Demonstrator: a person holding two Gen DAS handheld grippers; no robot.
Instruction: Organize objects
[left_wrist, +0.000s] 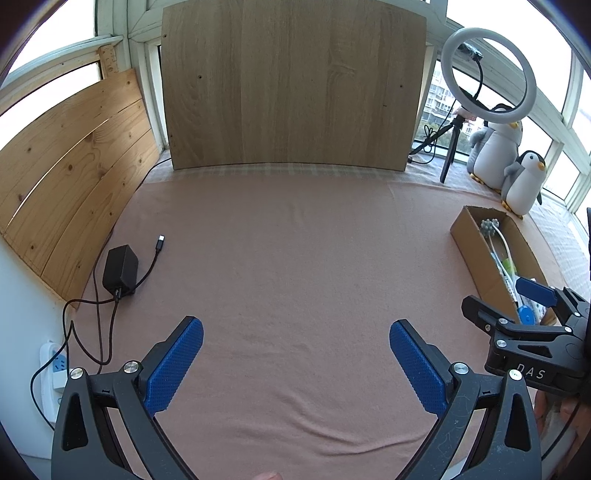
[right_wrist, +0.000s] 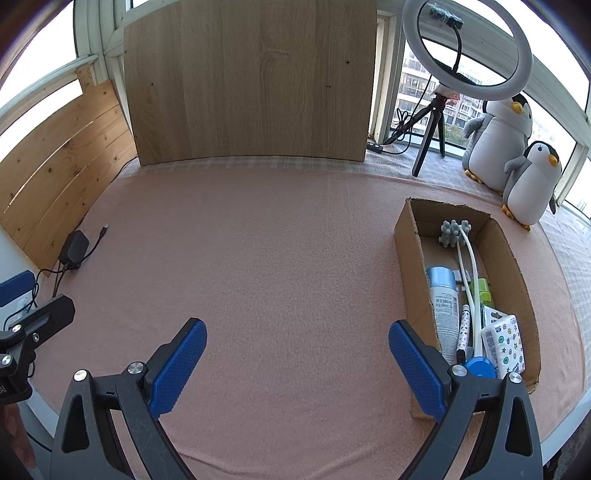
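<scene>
Charger (left_wrist: 120, 270) far left (box (right_wrist: 406, 236) right)

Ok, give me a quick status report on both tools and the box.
Left tool open, empty. Right tool open, empty, beside the cardboard box. Box holds tube, pen, tissue pack. Pink cloth between the tools bare.

1. My left wrist camera looks forward along its spread fingers, low over the pink cloth (left_wrist: 295, 258), facing the upright wooden board (left_wrist: 291, 85).
2. My right wrist camera faces the same board (right_wrist: 251, 81), sitting close beside the cardboard box (right_wrist: 406, 236).
3. Both views share the cloth, board, ring light (left_wrist: 487, 74), box and black charger (left_wrist: 120, 269).
4. Each view catches the other gripper at its edge.
</scene>
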